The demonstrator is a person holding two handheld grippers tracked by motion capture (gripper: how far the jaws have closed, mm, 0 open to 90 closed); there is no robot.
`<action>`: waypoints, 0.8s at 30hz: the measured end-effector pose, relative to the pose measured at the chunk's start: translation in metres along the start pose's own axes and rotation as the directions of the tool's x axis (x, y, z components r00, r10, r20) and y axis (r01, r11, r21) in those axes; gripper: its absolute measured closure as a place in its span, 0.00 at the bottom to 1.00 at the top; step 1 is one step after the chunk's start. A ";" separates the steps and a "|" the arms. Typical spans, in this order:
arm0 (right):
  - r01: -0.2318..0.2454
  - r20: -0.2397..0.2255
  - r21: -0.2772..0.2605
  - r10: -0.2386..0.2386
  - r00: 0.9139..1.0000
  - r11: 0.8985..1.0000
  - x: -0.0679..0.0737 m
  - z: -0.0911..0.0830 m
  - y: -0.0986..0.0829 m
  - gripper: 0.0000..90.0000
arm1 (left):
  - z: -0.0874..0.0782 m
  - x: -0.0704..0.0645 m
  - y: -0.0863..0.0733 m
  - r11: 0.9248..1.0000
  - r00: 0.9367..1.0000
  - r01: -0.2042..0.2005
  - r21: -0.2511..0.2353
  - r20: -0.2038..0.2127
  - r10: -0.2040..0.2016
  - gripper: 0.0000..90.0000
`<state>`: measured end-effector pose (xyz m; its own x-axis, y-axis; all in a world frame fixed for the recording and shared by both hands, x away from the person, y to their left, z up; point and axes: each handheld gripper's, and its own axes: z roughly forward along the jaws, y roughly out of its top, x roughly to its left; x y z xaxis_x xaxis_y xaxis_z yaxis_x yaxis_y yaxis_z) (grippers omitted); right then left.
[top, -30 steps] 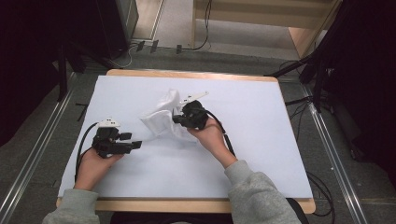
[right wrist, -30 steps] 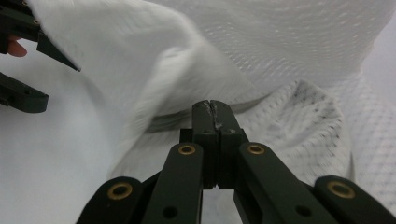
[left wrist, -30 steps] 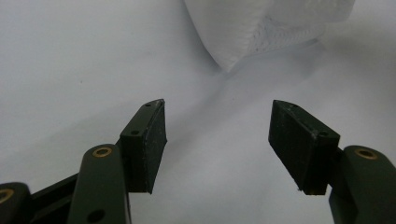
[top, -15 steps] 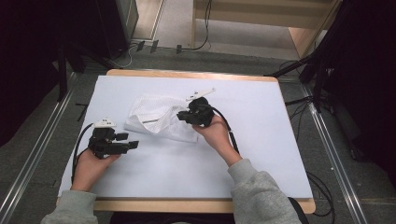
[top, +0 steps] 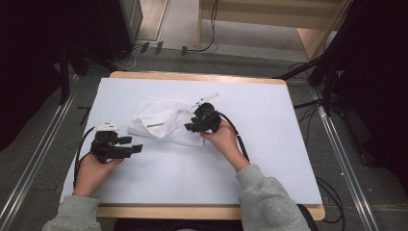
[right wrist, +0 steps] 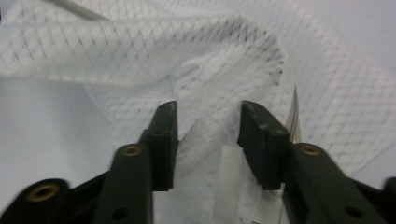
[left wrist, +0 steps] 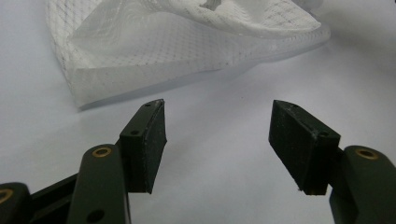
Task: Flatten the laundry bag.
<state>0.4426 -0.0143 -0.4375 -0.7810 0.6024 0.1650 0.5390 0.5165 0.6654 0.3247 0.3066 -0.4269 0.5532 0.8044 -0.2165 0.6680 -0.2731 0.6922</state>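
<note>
Right now a white mesh bag (top: 161,122) lies crumpled on the tabletop (top: 269,144), a bit left of the middle and toward the far side. The tabletop has a white cover on it, with a wooden edge showing around it.

The right hand-held gripper (top: 190,127) is at the right end of the bag. In the right gripper view (right wrist: 208,140) its two black jaws are not far apart, and a bunched-up bit of the mesh sits between them — the cloth fills the gap and seems to touch both jaws, so it looks pinched. A white zipper strip (right wrist: 229,184) runs up from the bottom of that view, just beside the right jaw. The person's right hand (top: 223,142) holds this gripper from behind, and a black cable (top: 240,142) trails back along the wrist.

The left hand-held gripper (top: 137,144) is near the front left of the tabletop, held by the left hand (top: 94,171). It points toward the bag but is not touching it. In the left gripper view (left wrist: 217,140) its jaws are spread wide with nothing between them — just the bare white cover. The near edge of the bag (left wrist: 177,51) lies a little way past the jaw tips.

Both sleeves (top: 269,202) are grey.
</note>
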 end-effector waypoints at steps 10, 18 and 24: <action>0.023 -0.026 0.063 -0.021 0.999 0.998 0.000 0.006 -0.004 1.00 | -0.002 0.003 -0.001 1.000 1.000 0.016 -0.005 0.001 -0.016 0.42; 0.018 -0.059 0.010 -0.017 0.998 1.000 0.003 -0.015 -0.003 1.00 | -0.003 0.007 -0.003 0.999 0.999 0.032 0.015 0.000 -0.032 0.42; 0.035 -0.066 -0.005 -0.035 0.997 0.999 0.011 -0.031 -0.009 1.00 | -0.006 0.009 -0.003 0.999 0.999 0.041 -0.001 0.004 -0.041 0.42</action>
<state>0.4189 -0.0313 -0.4188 -0.8183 0.5427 0.1893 0.5100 0.5337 0.6746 0.3248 0.3182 -0.4265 0.5270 0.8130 -0.2475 0.6897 -0.2390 0.6835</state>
